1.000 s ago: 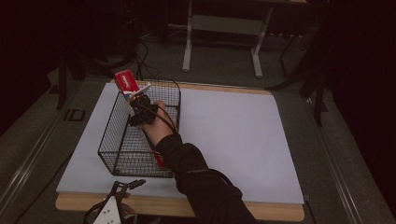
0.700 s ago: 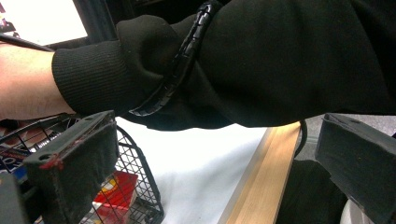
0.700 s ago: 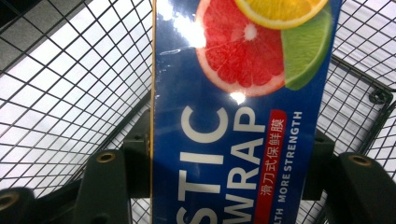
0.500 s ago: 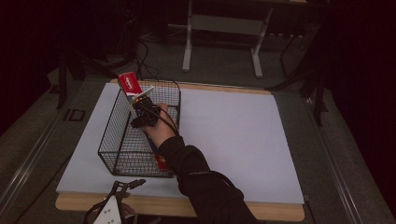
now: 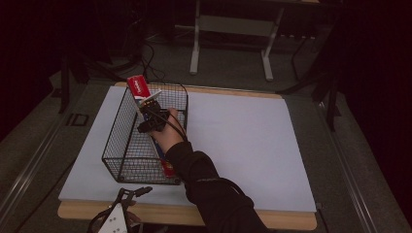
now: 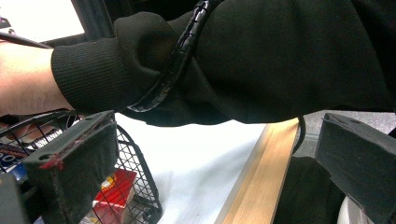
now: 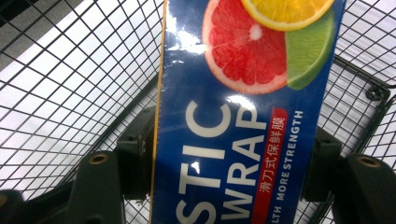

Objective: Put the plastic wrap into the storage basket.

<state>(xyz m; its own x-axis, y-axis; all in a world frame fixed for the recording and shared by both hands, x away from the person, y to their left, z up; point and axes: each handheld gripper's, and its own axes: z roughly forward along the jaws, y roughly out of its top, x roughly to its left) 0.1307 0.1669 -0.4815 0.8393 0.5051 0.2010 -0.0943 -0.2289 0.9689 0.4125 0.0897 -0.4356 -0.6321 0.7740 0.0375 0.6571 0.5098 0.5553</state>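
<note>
The right tool (image 5: 151,112) has just loosened its jaws around the plastic-wrap box (image 7: 243,121).

Black ribbed-cuff sleeve (image 6: 261,56), black segmented cable (image 6: 173,65) over it; left gripper (image 5: 116,218) w/ grey 3-cornered plate.

A worktop (image 5: 291,221) with a pale wooden edge carries a large white sheet (image 5: 243,141) that covers nearly all of it, leaving a strip of wood bare along the near edge and a thin line at the far edge. A black wire basket (image 5: 127,145) stands on the sheet toward the worktop's left side, running lengthwise from near the front edge to the far left corner. The rest of the sheet, toward the right edge, lies bare.
</note>
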